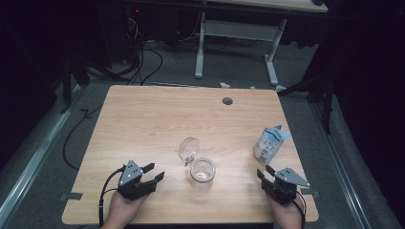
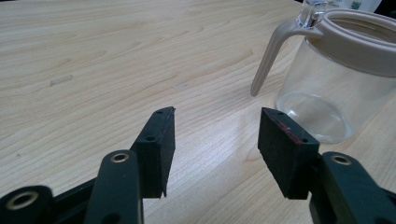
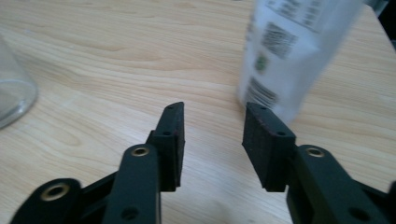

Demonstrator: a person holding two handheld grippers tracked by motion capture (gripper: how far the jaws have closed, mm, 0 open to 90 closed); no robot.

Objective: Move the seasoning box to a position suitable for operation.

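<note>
High view is showing a clear glass jar (image 1: 203, 174) standing upright near the front middle of the wooden table (image 1: 157, 119), its round hinged lid (image 1: 188, 148) swung open and standing up behind it. From the left gripper view, the jar (image 2: 341, 79) is sitting ahead and to the right of the jaws, with a beige rim and a beige latch arm (image 2: 268, 58) hanging down its side.

Left gripper (image 1: 154, 172) is resting on the table to the left of the jar, well apart from it, its jaws spread wide and gripping nothing. Right gripper (image 1: 265, 172) is lying near the front right corner, jaws likewise parted and empty.

A white and blue packet (image 1: 270, 143) is standing behind the right gripper, near the table's right edge; in the right gripper view its printed side (image 3: 292, 51) is looming just beyond the right jaw, blurred. A round cable hole (image 1: 227, 101) is sitting near the table's far edge.
</note>
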